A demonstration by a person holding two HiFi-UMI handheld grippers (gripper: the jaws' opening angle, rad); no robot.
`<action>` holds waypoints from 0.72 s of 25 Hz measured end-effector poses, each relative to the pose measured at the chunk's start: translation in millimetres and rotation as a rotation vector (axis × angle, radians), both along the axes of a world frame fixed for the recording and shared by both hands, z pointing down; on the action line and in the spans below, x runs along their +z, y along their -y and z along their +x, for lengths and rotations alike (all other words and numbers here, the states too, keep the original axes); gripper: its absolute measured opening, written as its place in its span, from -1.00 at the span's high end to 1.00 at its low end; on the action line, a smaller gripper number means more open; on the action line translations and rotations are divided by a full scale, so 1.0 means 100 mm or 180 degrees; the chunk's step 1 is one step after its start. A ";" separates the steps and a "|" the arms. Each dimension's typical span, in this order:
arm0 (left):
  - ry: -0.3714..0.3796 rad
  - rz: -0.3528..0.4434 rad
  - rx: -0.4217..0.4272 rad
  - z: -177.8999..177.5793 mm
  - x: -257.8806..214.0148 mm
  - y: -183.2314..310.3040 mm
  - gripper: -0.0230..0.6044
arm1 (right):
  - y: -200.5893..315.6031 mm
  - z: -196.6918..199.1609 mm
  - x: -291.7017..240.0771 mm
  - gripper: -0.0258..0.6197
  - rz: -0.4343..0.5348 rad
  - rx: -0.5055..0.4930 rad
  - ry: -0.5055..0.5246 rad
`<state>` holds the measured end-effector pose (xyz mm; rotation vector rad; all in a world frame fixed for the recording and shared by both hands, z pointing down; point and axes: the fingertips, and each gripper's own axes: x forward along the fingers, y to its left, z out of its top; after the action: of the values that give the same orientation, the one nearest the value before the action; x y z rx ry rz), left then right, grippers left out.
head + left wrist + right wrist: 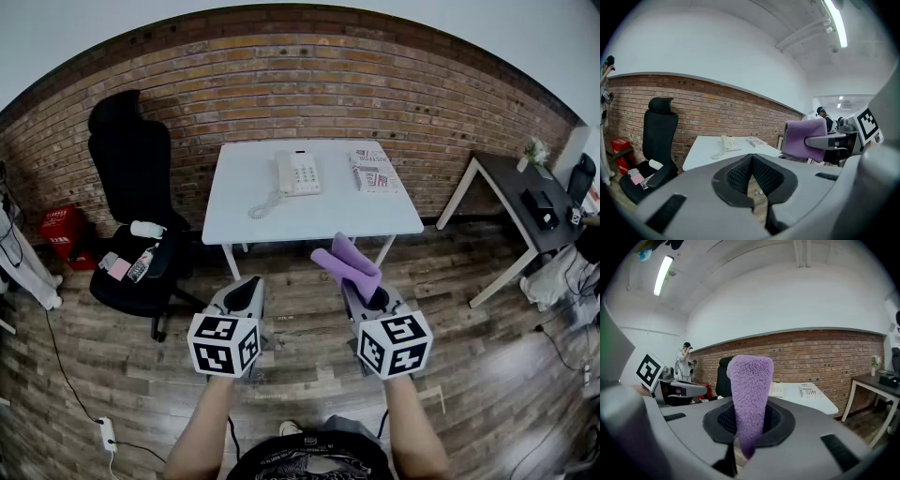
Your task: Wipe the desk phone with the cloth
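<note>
The right gripper [361, 281] is clenched on the purple cloth [347, 261] – the folded cloth stands up out of the jaws and leans toward the far left. In the right gripper view it fills the gap between the 2 pads. The left gripper [247, 284] is pinched together with nothing in it, its jaw tips meeting. Both hang side by side above the wooden floor [487, 375], on the near side of the white table [239, 211] and well apart from it. The desk phone [297, 172] lies on the far middle of that table, handset on the cradle, cord curled at its left. Just right of it lies a printed booklet [373, 170] – not touching. A black office chair [131, 159] stands left of the table, and a dark desk [506, 178] stands off to the right.
</note>
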<state>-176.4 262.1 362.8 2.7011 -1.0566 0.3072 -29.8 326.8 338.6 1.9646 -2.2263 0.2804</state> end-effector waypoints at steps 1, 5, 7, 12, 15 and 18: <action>-0.0002 -0.0011 0.0007 -0.01 0.01 0.02 0.91 | 0.02 0.00 0.01 0.78 -0.0007 0.0015 0.0007; 0.0001 -0.0043 0.0040 0.00 0.04 0.11 0.91 | 0.09 0.04 0.04 0.78 -0.0032 0.0076 0.0046; 0.0009 -0.0057 0.0056 0.03 0.06 0.17 0.91 | 0.14 0.08 0.06 0.78 -0.0043 0.0094 0.0059; 0.0068 -0.0060 0.0111 0.21 0.13 0.37 0.91 | 0.36 0.25 0.12 0.78 -0.0052 0.0110 0.0091; 0.0105 -0.0075 0.0093 0.30 0.17 0.57 0.91 | 0.57 0.35 0.16 0.78 -0.0059 0.0082 0.0112; 0.0146 -0.0087 0.0065 0.45 0.22 0.83 0.91 | 0.83 0.51 0.23 0.78 -0.0080 0.0044 0.0137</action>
<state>-131.3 179.6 384.4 2.6942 -1.0299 0.3862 21.0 244.0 361.3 1.9803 -2.2246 0.3539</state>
